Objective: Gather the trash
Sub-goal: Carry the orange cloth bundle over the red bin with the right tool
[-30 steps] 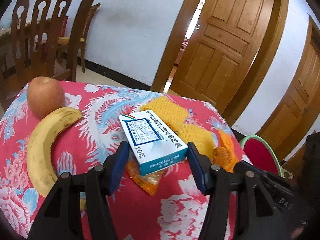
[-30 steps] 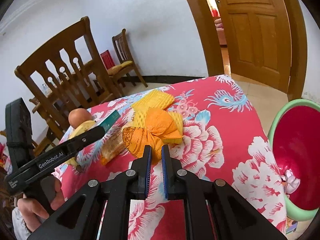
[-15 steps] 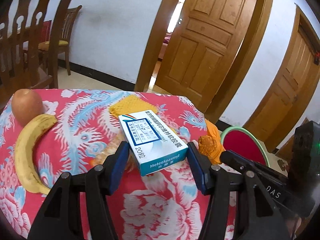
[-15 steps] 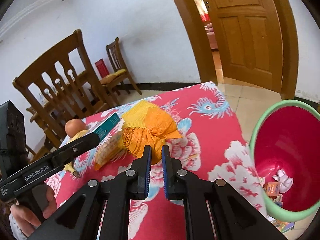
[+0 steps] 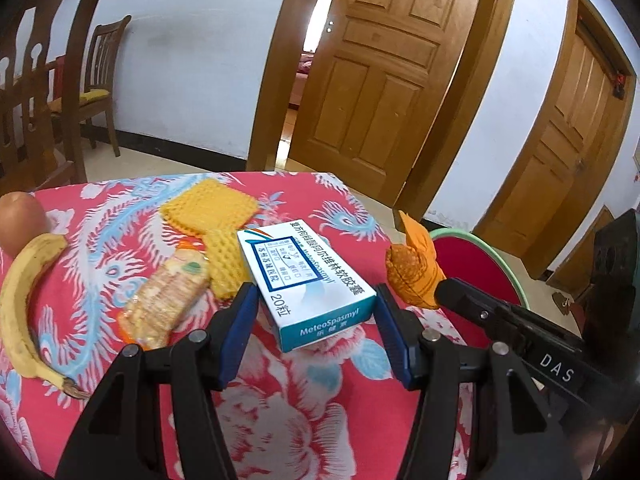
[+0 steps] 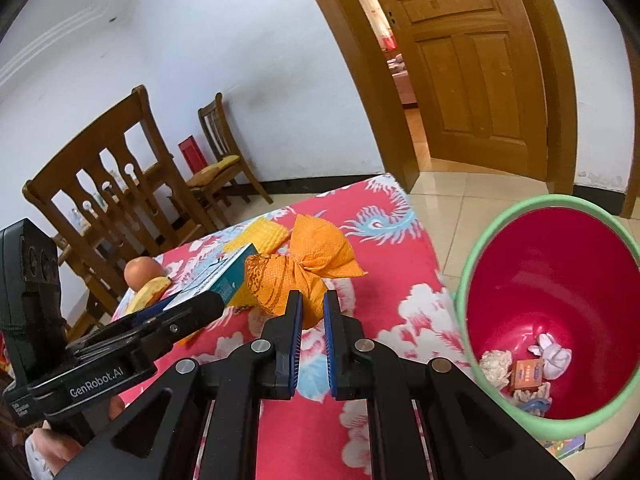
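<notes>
Both loads have neared the bin (image 6: 472, 264): left gripper (image 5: 312, 320) clamps box (image 5: 304, 276), right gripper (image 6: 308, 312) pinches napkin (image 6: 296, 276); drop imminent.

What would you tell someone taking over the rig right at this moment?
Left gripper: shut on the medicine box, lifted off the table.
Right gripper: shut on the orange mesh wrapper, also lifted.
Bin: on the floor off the table's right edge, some trash already inside.
Left: drop both in, then the yellow foam net and snack packet. Banana and apple look like keepers.
</notes>
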Demonstrator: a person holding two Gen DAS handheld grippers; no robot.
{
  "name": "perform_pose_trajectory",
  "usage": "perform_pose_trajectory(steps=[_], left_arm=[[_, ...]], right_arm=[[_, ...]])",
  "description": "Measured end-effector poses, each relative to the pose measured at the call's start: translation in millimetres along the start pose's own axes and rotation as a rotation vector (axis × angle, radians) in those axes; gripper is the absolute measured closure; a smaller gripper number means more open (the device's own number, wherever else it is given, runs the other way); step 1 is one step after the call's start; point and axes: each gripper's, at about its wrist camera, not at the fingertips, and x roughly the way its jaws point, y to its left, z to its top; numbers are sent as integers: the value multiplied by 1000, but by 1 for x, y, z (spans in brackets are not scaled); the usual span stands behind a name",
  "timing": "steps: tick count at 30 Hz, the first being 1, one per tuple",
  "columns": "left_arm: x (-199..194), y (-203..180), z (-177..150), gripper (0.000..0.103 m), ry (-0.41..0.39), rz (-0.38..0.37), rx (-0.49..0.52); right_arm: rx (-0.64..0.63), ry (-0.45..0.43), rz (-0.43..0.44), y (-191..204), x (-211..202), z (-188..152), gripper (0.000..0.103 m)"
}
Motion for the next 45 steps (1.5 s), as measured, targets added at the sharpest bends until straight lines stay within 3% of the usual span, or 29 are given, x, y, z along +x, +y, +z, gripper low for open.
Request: perform_pose_trajectory(steps=[23,45], left_arm=[[21,-48,-6,44,32,-45,51],[56,-147,-22,43,87,-124,173]], right_arm=[[32,-19,-65,-28,-24,-5,92],[202,-78,-211,-120,-93,-26,92]])
